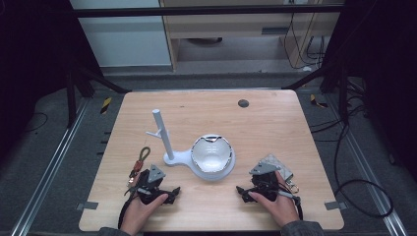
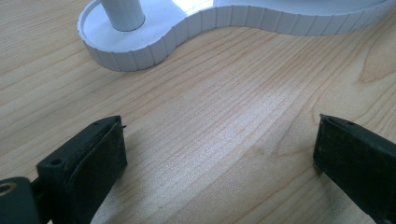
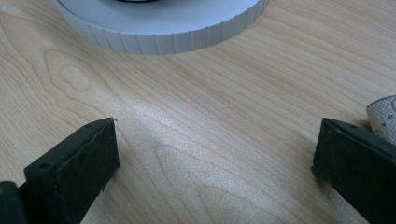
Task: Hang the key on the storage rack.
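Both grippers, left (image 1: pixel 173 191) and right (image 1: pixel 241 191), rest agape, empty. The high view alone shows the stand's (image 1: pixel 179 158) post (image 1: pixel 162 132), bowl (image 1: pixel 211 153), keychain (image 1: pixel 139 162).

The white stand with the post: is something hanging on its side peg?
No, the white stand has a bare peg; the keychain strap lies on the table beside it.
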Demonstrator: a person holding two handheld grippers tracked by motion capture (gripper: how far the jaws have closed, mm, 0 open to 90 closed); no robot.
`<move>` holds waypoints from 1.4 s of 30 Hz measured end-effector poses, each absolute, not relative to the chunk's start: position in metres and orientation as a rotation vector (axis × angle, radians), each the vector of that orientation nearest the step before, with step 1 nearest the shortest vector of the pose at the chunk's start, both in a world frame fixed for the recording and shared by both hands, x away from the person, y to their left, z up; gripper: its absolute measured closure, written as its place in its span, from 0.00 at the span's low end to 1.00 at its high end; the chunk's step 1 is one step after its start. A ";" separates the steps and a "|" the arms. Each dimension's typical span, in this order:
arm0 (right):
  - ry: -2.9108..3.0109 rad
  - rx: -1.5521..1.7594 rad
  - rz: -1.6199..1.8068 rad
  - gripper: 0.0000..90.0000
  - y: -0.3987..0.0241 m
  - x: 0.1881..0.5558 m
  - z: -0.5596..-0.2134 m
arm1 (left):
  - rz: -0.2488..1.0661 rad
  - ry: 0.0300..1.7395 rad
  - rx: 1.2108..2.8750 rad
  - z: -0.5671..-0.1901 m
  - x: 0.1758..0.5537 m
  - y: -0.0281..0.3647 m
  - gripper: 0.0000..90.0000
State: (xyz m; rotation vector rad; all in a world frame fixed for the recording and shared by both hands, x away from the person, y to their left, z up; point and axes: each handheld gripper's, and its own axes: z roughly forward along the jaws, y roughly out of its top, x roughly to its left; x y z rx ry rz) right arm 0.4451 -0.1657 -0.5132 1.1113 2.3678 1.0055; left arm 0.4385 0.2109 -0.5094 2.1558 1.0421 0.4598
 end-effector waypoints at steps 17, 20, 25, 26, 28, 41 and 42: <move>2.364 1.114 1.003 0.00 -0.166 0.445 -0.513 | 0.447 1.066 2.140 -0.490 0.432 0.230 0.07; 2.363 1.114 1.003 0.00 -0.166 0.445 -0.513 | 0.468 1.102 2.163 -0.477 0.433 0.245 0.07; 2.363 1.111 1.006 0.00 -0.166 0.444 -0.513 | 0.496 1.198 2.173 -0.461 0.444 0.276 0.07; 2.363 1.111 1.006 0.00 -0.166 0.444 -0.513 | 0.492 1.228 2.156 -0.458 0.447 0.282 0.07; 2.363 1.111 1.006 0.00 -0.166 0.444 -0.513 | 0.491 1.260 2.144 -0.452 0.452 0.293 0.09; 2.363 1.114 1.002 0.00 -0.167 0.444 -0.513 | 0.387 1.411 2.222 -0.451 0.501 0.306 0.35; 2.363 1.114 1.002 0.00 -0.167 0.444 -0.513 | 0.372 1.421 2.225 -0.452 0.503 0.305 0.37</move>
